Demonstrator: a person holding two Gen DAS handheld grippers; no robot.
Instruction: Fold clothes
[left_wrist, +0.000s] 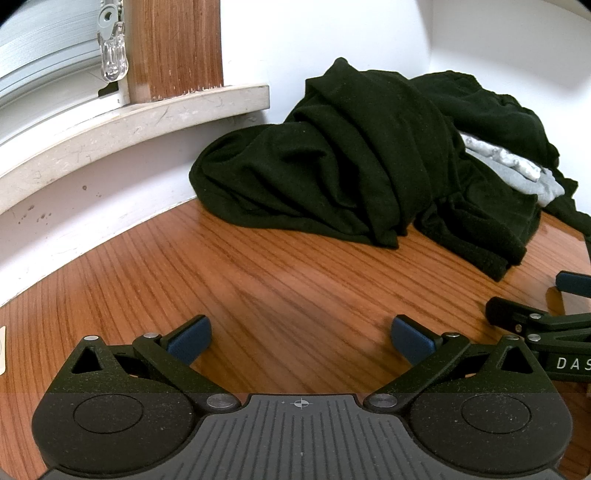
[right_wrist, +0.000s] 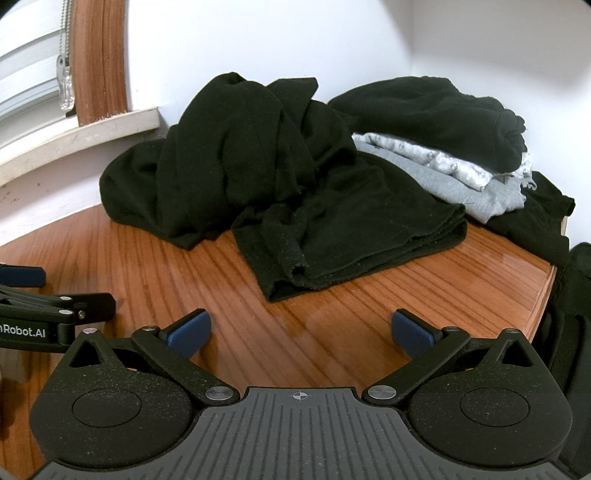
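Both jaws wide apart, nothing held: my left gripper (left_wrist: 301, 341) and right gripper (right_wrist: 301, 338) hover low over bare wood at near edge of worktop (right_wrist: 332, 314), side by side. Crumpled black garment (right_wrist: 236, 162) heaped at far side against wall, near windowsill (left_wrist: 129, 122). Right of it a folded stack: black fleece (right_wrist: 436, 118) on top, patterned white piece (right_wrist: 436, 155), grey piece (right_wrist: 454, 192) below. Clothes well apart from my blue fingertips (right_wrist: 192, 332).
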